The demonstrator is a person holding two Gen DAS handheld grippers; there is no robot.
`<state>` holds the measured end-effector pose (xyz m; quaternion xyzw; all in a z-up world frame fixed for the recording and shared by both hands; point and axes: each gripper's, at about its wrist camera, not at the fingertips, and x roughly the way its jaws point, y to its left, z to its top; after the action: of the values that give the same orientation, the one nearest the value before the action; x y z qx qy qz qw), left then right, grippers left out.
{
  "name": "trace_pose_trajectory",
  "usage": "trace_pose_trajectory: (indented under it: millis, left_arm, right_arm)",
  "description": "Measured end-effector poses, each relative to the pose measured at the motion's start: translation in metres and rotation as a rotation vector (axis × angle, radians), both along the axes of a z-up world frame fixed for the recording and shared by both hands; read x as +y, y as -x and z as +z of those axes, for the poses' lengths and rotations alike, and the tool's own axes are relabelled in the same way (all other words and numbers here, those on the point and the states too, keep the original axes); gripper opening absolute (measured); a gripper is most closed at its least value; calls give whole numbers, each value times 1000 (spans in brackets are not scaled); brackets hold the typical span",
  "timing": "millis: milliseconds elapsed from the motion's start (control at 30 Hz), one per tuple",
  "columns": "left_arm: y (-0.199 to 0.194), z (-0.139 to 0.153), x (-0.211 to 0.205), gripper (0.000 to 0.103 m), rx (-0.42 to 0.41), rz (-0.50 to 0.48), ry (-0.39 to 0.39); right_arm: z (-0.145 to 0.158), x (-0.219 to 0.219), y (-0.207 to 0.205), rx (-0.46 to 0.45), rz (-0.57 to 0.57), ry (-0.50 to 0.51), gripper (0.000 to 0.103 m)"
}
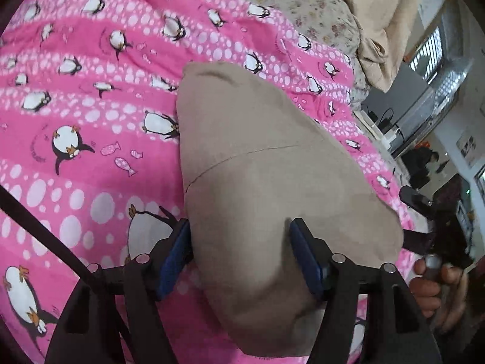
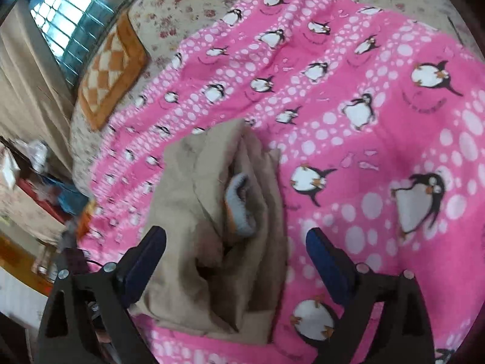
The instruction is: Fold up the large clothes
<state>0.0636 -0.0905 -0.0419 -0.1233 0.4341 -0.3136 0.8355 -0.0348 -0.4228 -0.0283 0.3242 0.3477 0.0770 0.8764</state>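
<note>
A tan garment (image 1: 266,182) lies folded into a thick bundle on a pink penguin blanket (image 1: 91,121). My left gripper (image 1: 239,245) is open, its blue pads on either side of the bundle's near end. In the right wrist view the same garment (image 2: 194,212) shows its open layered end, with a grey and orange lining (image 2: 241,209) peeking out. My right gripper (image 2: 236,248) is open wide, straddling that end just above the cloth.
The blanket (image 2: 379,121) lies over a floral bedspread (image 2: 169,9). An orange checked cushion (image 2: 112,69) lies at the bed's far corner. A beige curtain (image 1: 379,15) hangs beyond the bed. A hand (image 1: 436,285) holds the other gripper at the right.
</note>
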Motion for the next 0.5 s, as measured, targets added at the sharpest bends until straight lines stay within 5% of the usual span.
trace_pose_trajectory:
  millis: [233, 400, 500]
  left_arm:
    - [-1, -1, -15, 41, -7, -113, -111]
    - [-1, -9, -9, 46, -24, -118, -53]
    - [1, -10, -7, 46, -41, -113, -38]
  right_arm:
    - [-43, 11, -36, 186, 103, -80, 96]
    - [-42, 19, -56, 153, 224, -55, 98]
    - [-40, 30, -68, 106, 338, -18, 83]
